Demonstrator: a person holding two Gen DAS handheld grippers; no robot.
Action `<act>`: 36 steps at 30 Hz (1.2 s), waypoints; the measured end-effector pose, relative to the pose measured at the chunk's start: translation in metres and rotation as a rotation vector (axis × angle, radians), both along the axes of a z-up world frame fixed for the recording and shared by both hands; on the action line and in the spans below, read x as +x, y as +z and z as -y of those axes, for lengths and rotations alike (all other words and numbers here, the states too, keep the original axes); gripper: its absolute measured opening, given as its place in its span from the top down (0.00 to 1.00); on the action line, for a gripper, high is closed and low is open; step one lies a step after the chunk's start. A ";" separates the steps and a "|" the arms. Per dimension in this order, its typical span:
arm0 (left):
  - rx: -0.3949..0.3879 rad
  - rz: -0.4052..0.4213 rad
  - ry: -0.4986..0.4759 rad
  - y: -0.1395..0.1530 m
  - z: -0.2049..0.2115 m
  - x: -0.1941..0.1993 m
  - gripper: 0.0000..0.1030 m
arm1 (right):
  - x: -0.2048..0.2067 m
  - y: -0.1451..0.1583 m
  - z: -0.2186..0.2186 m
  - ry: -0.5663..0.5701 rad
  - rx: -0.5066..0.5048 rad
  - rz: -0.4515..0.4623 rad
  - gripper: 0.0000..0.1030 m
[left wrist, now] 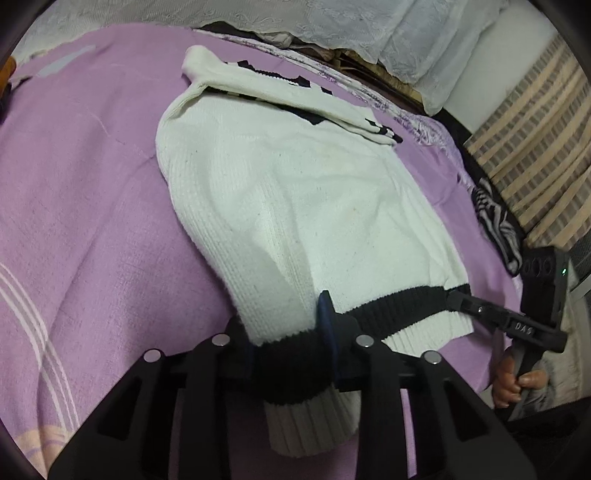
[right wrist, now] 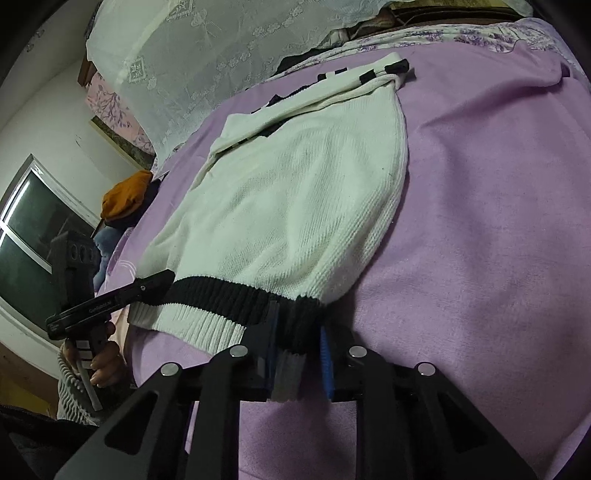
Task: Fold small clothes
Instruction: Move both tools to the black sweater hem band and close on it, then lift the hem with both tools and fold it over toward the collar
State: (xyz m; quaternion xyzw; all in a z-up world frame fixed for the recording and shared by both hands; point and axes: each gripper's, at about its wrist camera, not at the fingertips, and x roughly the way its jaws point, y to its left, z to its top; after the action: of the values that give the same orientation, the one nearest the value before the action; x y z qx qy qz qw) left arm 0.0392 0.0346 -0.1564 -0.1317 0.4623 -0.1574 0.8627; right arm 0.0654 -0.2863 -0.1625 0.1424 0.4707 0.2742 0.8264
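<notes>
On bed (left wrist: 92, 221): both grippers, left (left wrist: 291, 332) and right (right wrist: 297, 339), jaws clamped on sweater (left wrist: 295, 192) hem; sleeves folded, body fold remains.

Bare purple bedspread (left wrist: 92, 221) flanks sweater (left wrist: 295, 192); lace-covered pile (left wrist: 332, 22) blocks far edge.

A bed (right wrist: 480, 221) under a lilac cover, white lace cloth (right wrist: 207, 55) at its head, white wall (right wrist: 48, 122) and dark window (right wrist: 33, 229) beside it.
</notes>
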 end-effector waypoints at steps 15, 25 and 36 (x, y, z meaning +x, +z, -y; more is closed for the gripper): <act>0.003 0.102 0.002 0.029 -0.004 -0.007 0.81 | -0.004 0.033 0.004 -0.012 0.029 0.126 0.87; 0.068 0.177 0.050 0.053 -0.002 0.016 0.81 | 0.029 0.059 -0.002 -0.029 0.051 0.195 0.88; 0.109 0.274 0.100 0.092 -0.008 0.061 0.81 | 0.085 0.092 -0.010 -0.061 0.079 0.259 0.88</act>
State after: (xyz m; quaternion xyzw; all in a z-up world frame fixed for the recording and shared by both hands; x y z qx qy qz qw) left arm 0.1007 0.0421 -0.0647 -0.0847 0.3412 -0.1054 0.9302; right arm 0.1504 -0.2763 -0.0710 0.1527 0.3446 0.2833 0.8819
